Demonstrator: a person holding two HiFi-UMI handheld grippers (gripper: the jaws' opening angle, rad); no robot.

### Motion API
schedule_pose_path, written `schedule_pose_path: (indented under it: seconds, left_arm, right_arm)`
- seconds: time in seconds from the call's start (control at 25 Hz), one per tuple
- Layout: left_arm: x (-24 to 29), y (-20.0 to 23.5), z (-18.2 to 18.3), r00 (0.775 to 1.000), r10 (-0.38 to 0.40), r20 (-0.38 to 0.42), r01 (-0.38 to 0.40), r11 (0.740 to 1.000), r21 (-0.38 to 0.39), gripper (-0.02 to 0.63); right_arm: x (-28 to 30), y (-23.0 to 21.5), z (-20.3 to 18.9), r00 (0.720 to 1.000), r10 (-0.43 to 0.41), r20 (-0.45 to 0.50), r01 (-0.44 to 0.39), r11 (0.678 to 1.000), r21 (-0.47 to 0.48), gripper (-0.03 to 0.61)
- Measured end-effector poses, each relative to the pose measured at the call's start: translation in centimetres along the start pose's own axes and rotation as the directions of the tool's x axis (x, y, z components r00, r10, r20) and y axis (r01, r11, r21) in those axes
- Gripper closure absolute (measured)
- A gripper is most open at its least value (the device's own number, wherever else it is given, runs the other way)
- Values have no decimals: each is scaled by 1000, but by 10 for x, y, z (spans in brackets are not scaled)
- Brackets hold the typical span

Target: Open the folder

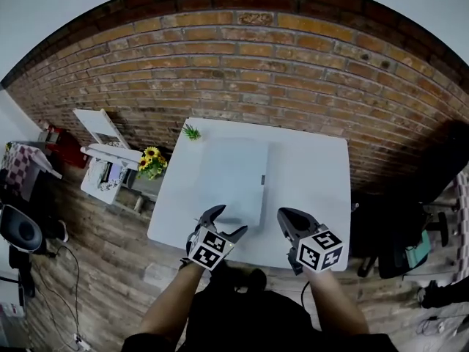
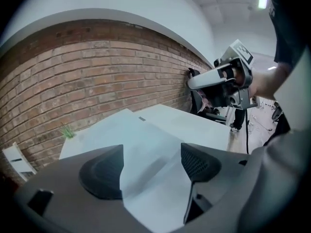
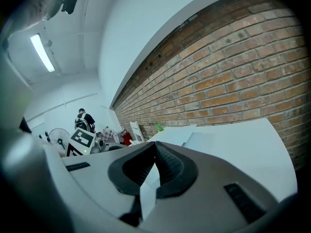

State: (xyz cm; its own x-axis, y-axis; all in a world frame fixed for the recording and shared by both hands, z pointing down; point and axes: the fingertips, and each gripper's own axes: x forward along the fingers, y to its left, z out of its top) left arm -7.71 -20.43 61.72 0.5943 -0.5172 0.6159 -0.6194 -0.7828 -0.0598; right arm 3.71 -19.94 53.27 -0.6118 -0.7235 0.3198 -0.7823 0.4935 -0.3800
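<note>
Left tool (image 2: 150,166) stands open at the closed folder (image 1: 234,171); right tool (image 3: 155,160) sits with jaws together

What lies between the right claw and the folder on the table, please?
Nothing lies there: only a bare strip of white table separates the right claw from the folder. The head view shows this.

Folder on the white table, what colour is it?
The folder is plain pale grey-blue, a shade darker than the table; the head view shows it best.

White table (image 1: 308,174), closed folder (image 1: 233,174) flat on it, small plant (image 1: 192,132)
</note>
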Motion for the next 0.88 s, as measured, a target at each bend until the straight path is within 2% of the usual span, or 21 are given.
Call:
schedule_pose_path:
  seconds: [0.28,0.44,0.64,0.76,0.88]
  left_arm:
    - [20,-8,-6,998,-21,-58,29,989,142,189]
    - [29,-15,-10,996,-25,-83,41,979,200,187]
    - [35,-11,-15,992,16,-122,22,954,299,190]
    - [35,-8,-14,992,31,-119,7,952,306,200]
    - [31,-3,-9,995,33,-95,-5,960,281,264]
  right_arm:
    - [1,1,-12,999,-24,-22,25,1000,18,565]
    - [2,-1,-17,999,-34,-41,35,999,21,565]
    - [9,0,-18,998,-32,-50,33,999,20,565]
    - [12,-1,-19,998,-27,-60,29,999,18,565]
    - [16,-1,-20,997,-23,-69,24,1000,16,565]
